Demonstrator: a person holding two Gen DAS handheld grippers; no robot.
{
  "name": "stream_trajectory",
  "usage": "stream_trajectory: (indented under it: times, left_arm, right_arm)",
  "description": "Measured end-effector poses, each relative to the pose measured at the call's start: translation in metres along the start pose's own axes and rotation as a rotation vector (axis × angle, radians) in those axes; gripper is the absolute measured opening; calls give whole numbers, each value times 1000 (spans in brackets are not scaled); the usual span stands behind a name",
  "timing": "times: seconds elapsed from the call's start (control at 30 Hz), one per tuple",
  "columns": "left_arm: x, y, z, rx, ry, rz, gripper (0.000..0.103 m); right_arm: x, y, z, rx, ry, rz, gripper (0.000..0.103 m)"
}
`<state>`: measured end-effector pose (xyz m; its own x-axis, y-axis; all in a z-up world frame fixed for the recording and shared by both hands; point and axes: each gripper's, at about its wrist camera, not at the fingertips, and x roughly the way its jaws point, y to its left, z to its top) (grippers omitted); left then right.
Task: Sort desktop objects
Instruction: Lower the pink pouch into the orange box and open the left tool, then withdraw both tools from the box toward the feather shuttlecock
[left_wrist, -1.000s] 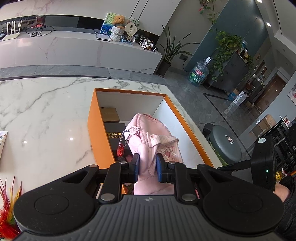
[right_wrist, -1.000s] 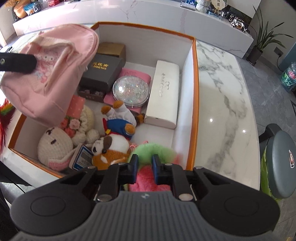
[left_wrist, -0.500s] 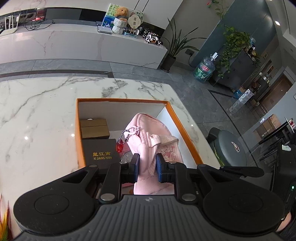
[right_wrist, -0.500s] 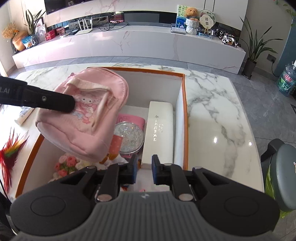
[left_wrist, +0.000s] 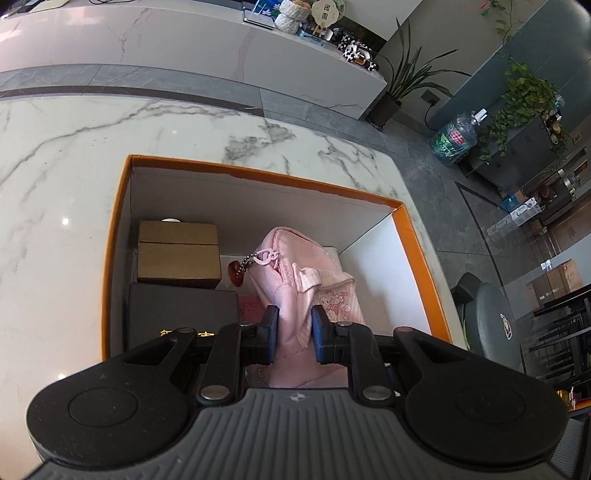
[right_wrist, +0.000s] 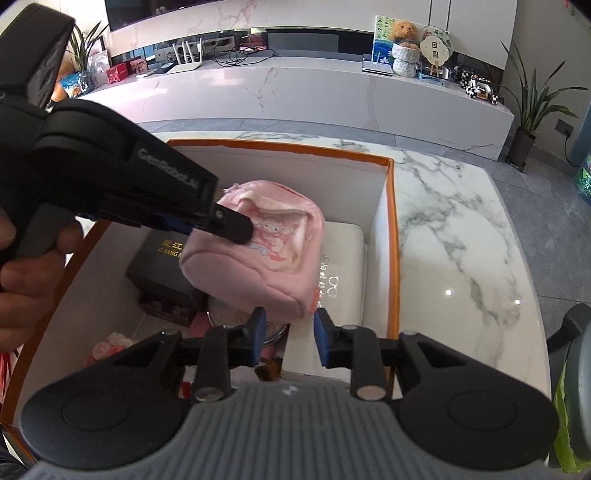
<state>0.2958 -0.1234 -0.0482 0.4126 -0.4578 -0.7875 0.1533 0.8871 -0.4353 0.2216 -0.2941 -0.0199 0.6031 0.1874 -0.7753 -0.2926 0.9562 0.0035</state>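
Note:
My left gripper (left_wrist: 294, 329) is shut on a small pink backpack (left_wrist: 306, 280) and holds it over the inside of the orange-rimmed box (left_wrist: 258, 173). From the right wrist view, the pink backpack (right_wrist: 258, 251) hangs above the box's contents, with the left gripper (right_wrist: 232, 225) clamped on its front pocket. My right gripper (right_wrist: 288, 332) sits just below the bag's lower corner; its jaws are opening and nothing is pressed between them. A hand (right_wrist: 26, 266) holds the left gripper's handle.
Inside the box lie a tan box (left_wrist: 179, 254), a black gift box (left_wrist: 181, 317), a white glasses case (right_wrist: 340, 288) and a glittery round case (right_wrist: 229, 314). The marble table (right_wrist: 458, 258) surrounds the box. A grey stool (left_wrist: 495, 325) stands at the right.
The left gripper has carried the pink backpack rightward and down into the box's space. The right gripper has tilted up from the plush toys and its jaws have spread apart.

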Motion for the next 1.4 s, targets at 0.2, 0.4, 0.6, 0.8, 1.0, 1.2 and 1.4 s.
stream_trajectory:
  times: [0.2, 0.4, 0.6, 0.8, 1.0, 1.2, 1.4]
  left_arm:
    - [8, 3, -2, 7, 5, 10, 23]
    - [2, -3, -4, 72, 3, 73, 29]
    - [-9, -3, -2, 96, 5, 72, 48]
    - [-24, -4, 2, 100, -12, 35, 56]
    - [-39, -14, -7, 147, -22, 53, 57]
    - [-70, -15, -20, 159, -39, 32, 57]
    - [-119, -1, -37, 163, -84, 50, 57]
  right_arm:
    - [8, 5, 5, -52, -4, -36, 36]
    - [14, 9, 8, -86, -7, -63, 39]
    - [17, 13, 10, -109, -1, -82, 40]
    - [24, 17, 13, -111, 12, -46, 39]
    - [26, 18, 13, -108, 19, -49, 39]
    - [14, 23, 11, -69, 26, -46, 39]
    - [-18, 39, 8, -46, -2, -47, 39]
